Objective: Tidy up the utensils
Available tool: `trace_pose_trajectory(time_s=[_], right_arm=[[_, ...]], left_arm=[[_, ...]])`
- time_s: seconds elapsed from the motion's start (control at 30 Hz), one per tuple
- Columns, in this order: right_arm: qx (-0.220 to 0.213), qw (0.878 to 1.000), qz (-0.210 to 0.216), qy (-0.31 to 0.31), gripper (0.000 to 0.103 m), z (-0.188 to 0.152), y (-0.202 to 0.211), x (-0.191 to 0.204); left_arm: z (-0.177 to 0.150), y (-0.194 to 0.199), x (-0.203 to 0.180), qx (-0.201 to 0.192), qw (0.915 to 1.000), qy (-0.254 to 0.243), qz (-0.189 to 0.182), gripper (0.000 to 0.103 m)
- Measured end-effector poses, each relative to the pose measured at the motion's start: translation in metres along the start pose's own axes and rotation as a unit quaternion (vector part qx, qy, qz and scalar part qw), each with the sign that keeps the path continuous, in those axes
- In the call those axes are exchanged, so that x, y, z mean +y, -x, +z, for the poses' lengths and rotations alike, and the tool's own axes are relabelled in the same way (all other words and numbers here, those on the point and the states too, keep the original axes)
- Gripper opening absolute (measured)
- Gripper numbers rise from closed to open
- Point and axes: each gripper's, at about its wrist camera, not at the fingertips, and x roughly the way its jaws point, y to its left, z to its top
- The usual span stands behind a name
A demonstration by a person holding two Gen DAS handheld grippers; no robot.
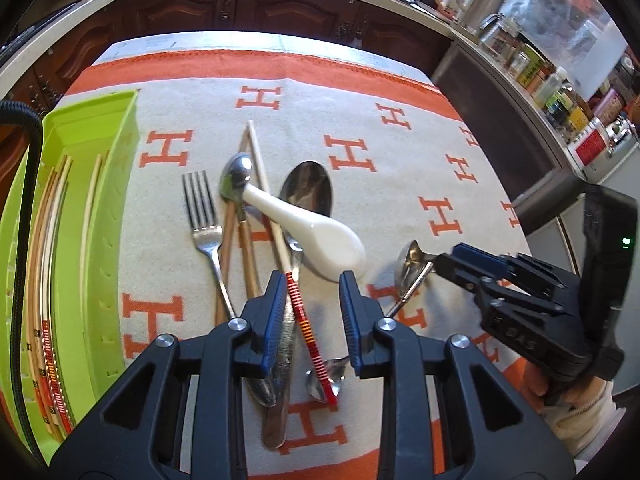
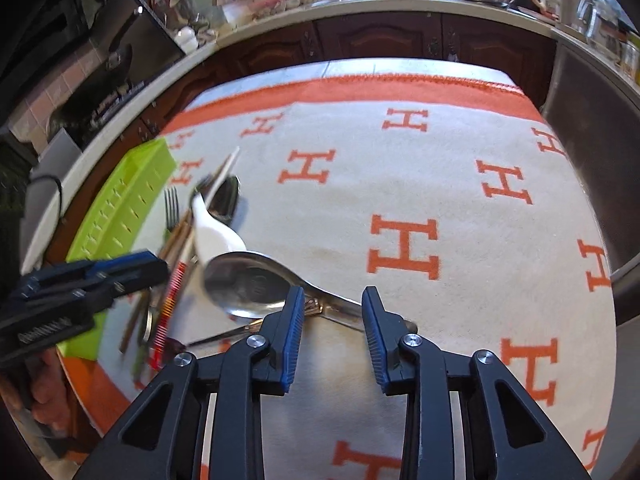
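A pile of utensils lies on the H-patterned cloth: a fork (image 1: 202,216), a white ceramic spoon (image 1: 316,236), a large steel spoon (image 1: 308,188), a wood-handled spoon (image 1: 236,184) and a red-striped chopstick (image 1: 308,332). My left gripper (image 1: 312,312) is open, its fingers either side of the striped chopstick. A green tray (image 1: 108,184) at the left holds several chopsticks (image 1: 44,280). My right gripper (image 2: 332,328) is open over the handle of a steel spoon (image 2: 248,280); it also shows in the left wrist view (image 1: 444,260).
The cloth (image 2: 400,184) covers the table, with open cloth to the right of the pile. Dark wooden cabinets (image 1: 240,8) and a counter with jars (image 1: 532,68) stand beyond the table's far and right edges.
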Motion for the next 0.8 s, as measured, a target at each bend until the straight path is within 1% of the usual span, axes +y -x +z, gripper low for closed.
trace_pose_trajectory(time_s=[0.07, 0.13, 0.23, 0.37, 0.5, 0.63, 0.77, 0.8], right_arm=[[0.007, 1.0, -0.006, 0.014, 0.03, 0.0, -0.005, 0.0], [0.01, 1.0, -0.005, 0.022, 0.03, -0.001, -0.006, 0.0], [0.018, 0.999, -0.009, 0.032, 0.03, -0.003, -0.007, 0.0], [0.02, 0.999, -0.006, 0.029, 0.03, -0.007, -0.006, -0.001], [0.02, 1.0, -0.003, 0.021, 0.03, -0.011, -0.003, -0.003], [0.017, 1.0, -0.003, 0.017, 0.03, -0.011, 0.003, -0.006], [0.006, 1.0, -0.001, 0.015, 0.03, -0.008, 0.012, -0.007], [0.002, 1.0, 0.001, 0.017, 0.03, -0.008, 0.016, -0.006]], left_arm=[[-0.002, 0.0, -0.006, 0.007, 0.9997, -0.017, -0.013, 0.024], [-0.006, -0.002, -0.016, 0.015, 0.9985, -0.047, -0.023, 0.024], [-0.012, -0.012, -0.032, 0.035, 0.9948, -0.091, -0.03, 0.024], [-0.018, -0.021, -0.049, 0.048, 0.9893, -0.135, -0.026, 0.024], [-0.022, -0.028, -0.058, 0.062, 0.9838, -0.167, -0.017, 0.024], [-0.028, -0.037, -0.063, 0.088, 0.9763, -0.198, -0.003, 0.024], [-0.034, -0.037, -0.069, 0.085, 0.97, -0.228, 0.008, 0.024], [-0.034, -0.037, -0.07, 0.083, 0.9693, -0.231, 0.011, 0.018]])
